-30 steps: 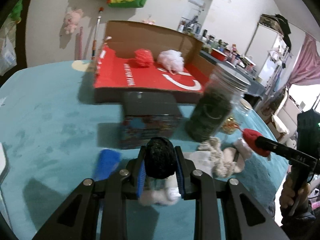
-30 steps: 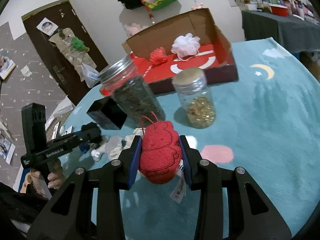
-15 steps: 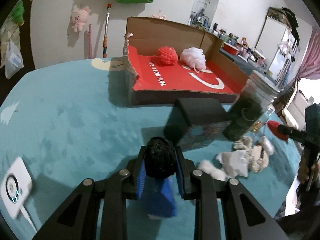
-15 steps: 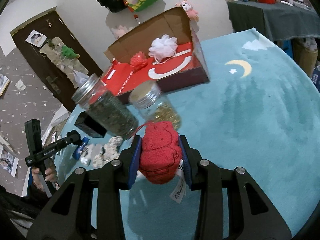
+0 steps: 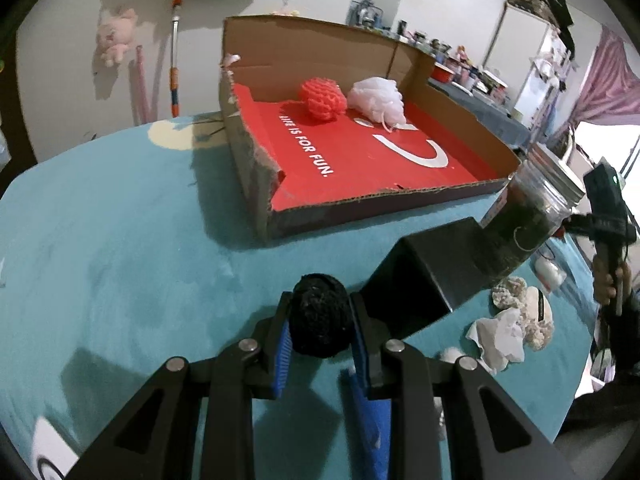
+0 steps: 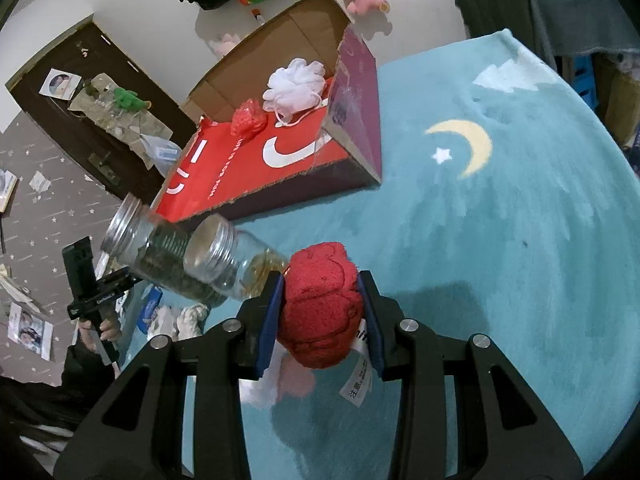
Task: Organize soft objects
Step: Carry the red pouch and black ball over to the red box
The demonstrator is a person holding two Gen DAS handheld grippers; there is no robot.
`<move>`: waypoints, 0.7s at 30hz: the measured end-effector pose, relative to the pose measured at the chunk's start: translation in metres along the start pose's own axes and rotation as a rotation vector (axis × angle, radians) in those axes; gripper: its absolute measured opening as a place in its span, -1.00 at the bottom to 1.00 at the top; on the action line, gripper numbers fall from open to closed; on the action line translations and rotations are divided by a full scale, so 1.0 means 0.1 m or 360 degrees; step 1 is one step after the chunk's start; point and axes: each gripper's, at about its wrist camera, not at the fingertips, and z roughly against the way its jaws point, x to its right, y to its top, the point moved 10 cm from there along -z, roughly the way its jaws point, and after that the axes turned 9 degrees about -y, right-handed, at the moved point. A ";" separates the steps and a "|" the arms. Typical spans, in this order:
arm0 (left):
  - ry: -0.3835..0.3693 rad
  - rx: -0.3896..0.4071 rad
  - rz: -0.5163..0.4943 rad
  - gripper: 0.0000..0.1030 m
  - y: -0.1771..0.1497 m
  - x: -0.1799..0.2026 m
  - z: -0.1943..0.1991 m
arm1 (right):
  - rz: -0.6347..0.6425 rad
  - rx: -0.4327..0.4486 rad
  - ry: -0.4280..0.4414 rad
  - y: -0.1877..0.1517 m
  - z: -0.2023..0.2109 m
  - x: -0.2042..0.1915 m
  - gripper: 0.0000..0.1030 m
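My left gripper (image 5: 319, 330) is shut on a black knitted ball (image 5: 320, 314), held above the teal table short of the cardboard box (image 5: 256, 168). The box has a red floor; a red net ball (image 5: 323, 99) and a white bath pouf (image 5: 376, 100) lie at its back. My right gripper (image 6: 320, 316) is shut on a red plush toy (image 6: 320, 312) with a white tag, held above the table, the box (image 6: 360, 120) ahead to the left. More soft things (image 5: 516, 320) lie on the table at right.
A black box (image 5: 432, 272) stands just ahead of the left gripper, a tall dark-filled jar (image 5: 528, 220) beside it. In the right wrist view both jars (image 6: 224, 256) stand left of the toy. A blue object (image 5: 372, 420) lies under the left gripper.
Both grippers have risen and moved toward the cardboard box, each keeping its soft object. The box is larger and seen more from above in both views.
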 end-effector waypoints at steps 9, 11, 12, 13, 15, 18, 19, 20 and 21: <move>0.0002 -0.0039 -0.0083 -0.47 0.21 0.02 -0.04 | 0.0101 0.0002 -0.0016 0.24 0.00 -0.10 -0.31; -0.0010 -0.0043 -0.0093 -0.47 0.25 0.04 -0.03 | 0.0131 0.0005 -0.0024 0.29 0.01 -0.14 -0.31; -0.0015 -0.0045 -0.0101 -0.47 0.29 0.05 -0.03 | 0.0150 0.0007 -0.0034 0.32 0.01 -0.16 -0.31; -0.0014 -0.0046 -0.0110 -0.47 0.32 0.05 -0.03 | 0.0171 0.0008 -0.0041 0.35 0.02 -0.17 -0.31; -0.0009 -0.0053 -0.0131 -0.47 0.38 0.06 -0.04 | 0.0204 0.0011 -0.0043 0.41 0.03 -0.22 -0.31; -0.0035 -0.0056 -0.0135 -0.47 0.49 0.09 -0.04 | 0.0253 0.0010 -0.0052 0.51 0.01 -0.30 -0.31; -0.0042 -0.0053 -0.0139 -0.47 0.52 0.10 -0.04 | 0.0261 0.0007 -0.0046 0.54 0.00 -0.33 -0.31; -0.0054 -0.0045 -0.0147 -0.47 0.58 0.13 -0.03 | 0.0271 0.0007 -0.0041 0.58 -0.02 -0.36 -0.31; -0.0063 -0.0038 -0.0151 -0.47 0.62 0.15 -0.03 | 0.0285 0.0012 -0.0044 0.62 -0.03 -0.40 -0.31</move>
